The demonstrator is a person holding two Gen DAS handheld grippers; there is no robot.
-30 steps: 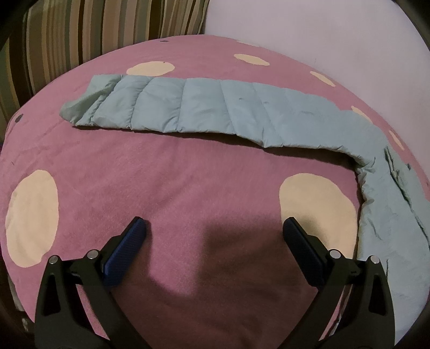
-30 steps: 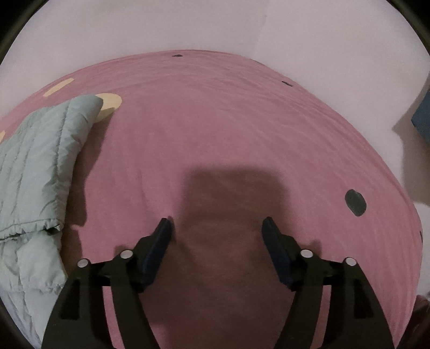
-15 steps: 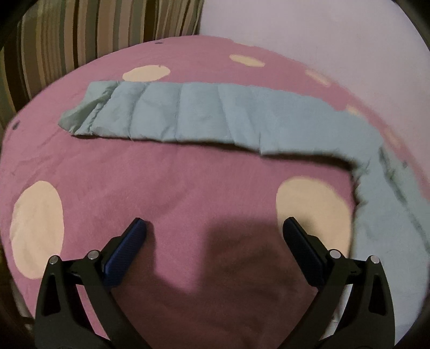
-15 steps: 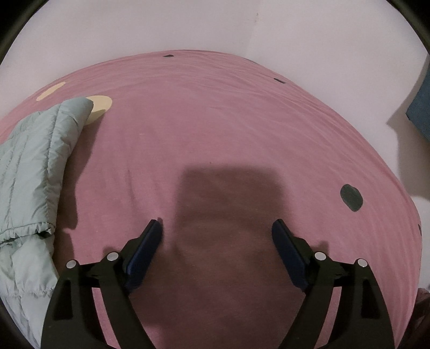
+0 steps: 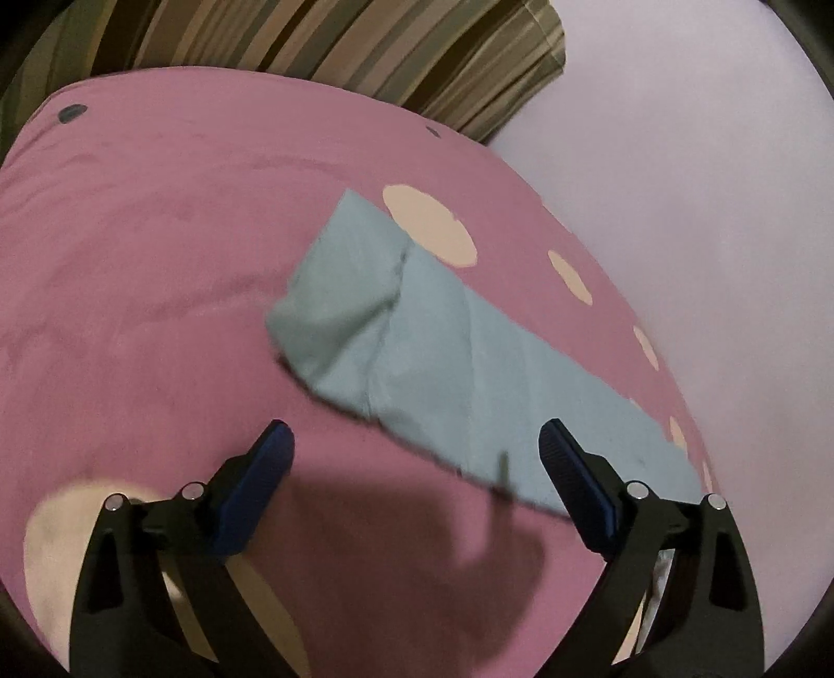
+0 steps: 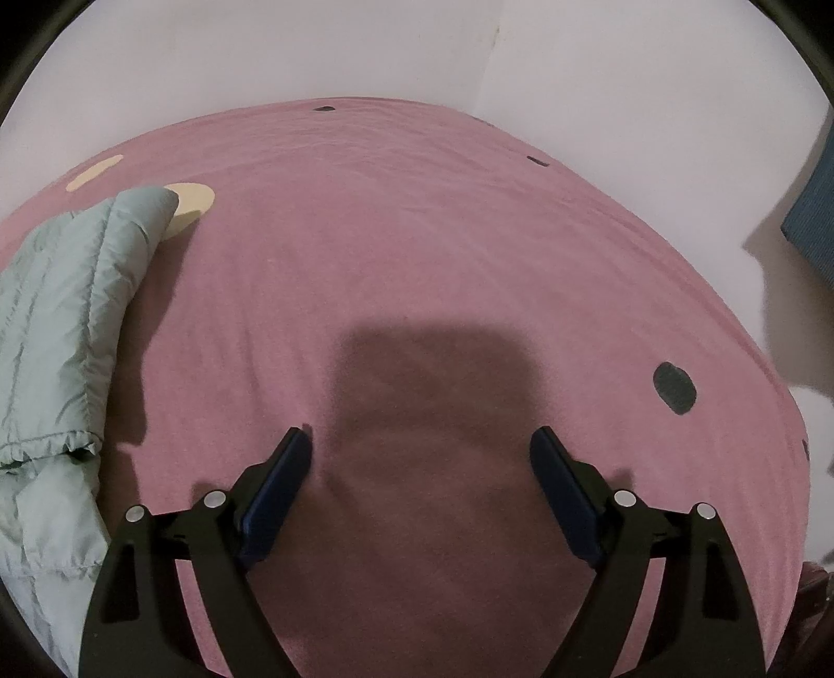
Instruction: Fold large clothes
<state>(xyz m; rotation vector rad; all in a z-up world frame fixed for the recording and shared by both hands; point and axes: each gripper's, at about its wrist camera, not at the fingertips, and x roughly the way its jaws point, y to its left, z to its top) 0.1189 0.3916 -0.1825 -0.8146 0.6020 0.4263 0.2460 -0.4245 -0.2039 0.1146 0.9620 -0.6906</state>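
Note:
A pale blue-green quilted jacket lies on a pink bedspread with cream spots. In the left wrist view one long sleeve point(image 5: 417, 339) stretches from the centre down to the right, its cuff end just beyond my left gripper point(image 5: 414, 443), which is open and empty above the bedspread point(image 5: 130, 287). In the right wrist view the jacket's body point(image 6: 57, 323) lies at the left edge. My right gripper point(image 6: 419, 448) is open and empty over bare bedspread point(image 6: 417, 234), well right of the jacket.
A striped pillow point(image 5: 339, 47) lies at the head of the bed. White walls point(image 6: 365, 52) border the bed's far sides. A blue object point(image 6: 813, 224) sits at the right edge, off the bed.
The left gripper has swung sharply toward the sleeve's cuff end, which now sits close ahead. The right gripper has opened a little wider and hardly moved.

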